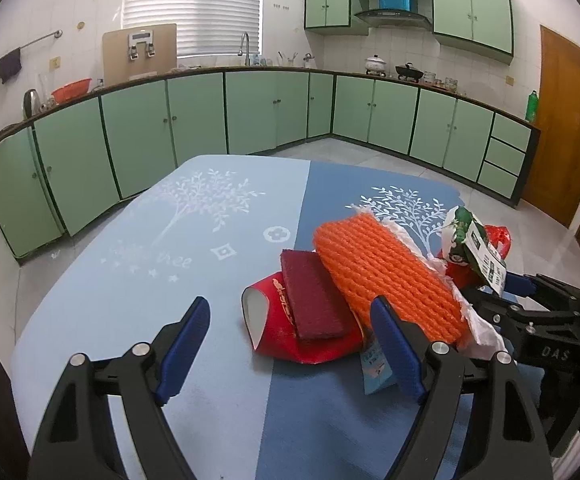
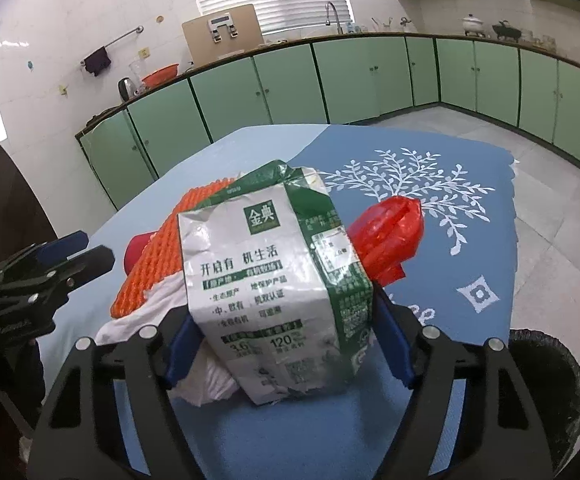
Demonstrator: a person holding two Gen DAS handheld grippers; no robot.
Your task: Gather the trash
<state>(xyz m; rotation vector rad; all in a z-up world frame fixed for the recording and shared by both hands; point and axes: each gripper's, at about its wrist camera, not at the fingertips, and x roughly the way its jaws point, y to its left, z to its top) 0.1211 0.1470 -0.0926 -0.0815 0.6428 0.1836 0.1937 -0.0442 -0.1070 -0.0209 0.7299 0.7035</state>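
Right wrist: milk carton (image 2: 273,292) seemingly gripped; left wrist shows red cup (image 1: 285,332).

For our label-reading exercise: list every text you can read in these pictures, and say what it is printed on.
"金典": milk carton, green badge.
"开启有机生活": carton front.
"120": carton, lower front; smaller print blurred.
"DAS": right gripper body.
"tree": tablecloth; rest faint.
Red packet and blue wrapper: unreadable.

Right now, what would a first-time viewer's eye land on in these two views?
The crumpled green-and-white milk carton fills the right wrist view, sitting between the right gripper's blue pads. Next, the bright orange foam net lies across a red paper cup and a dark red sponge on the blue tablecloth, just ahead of the open left gripper.
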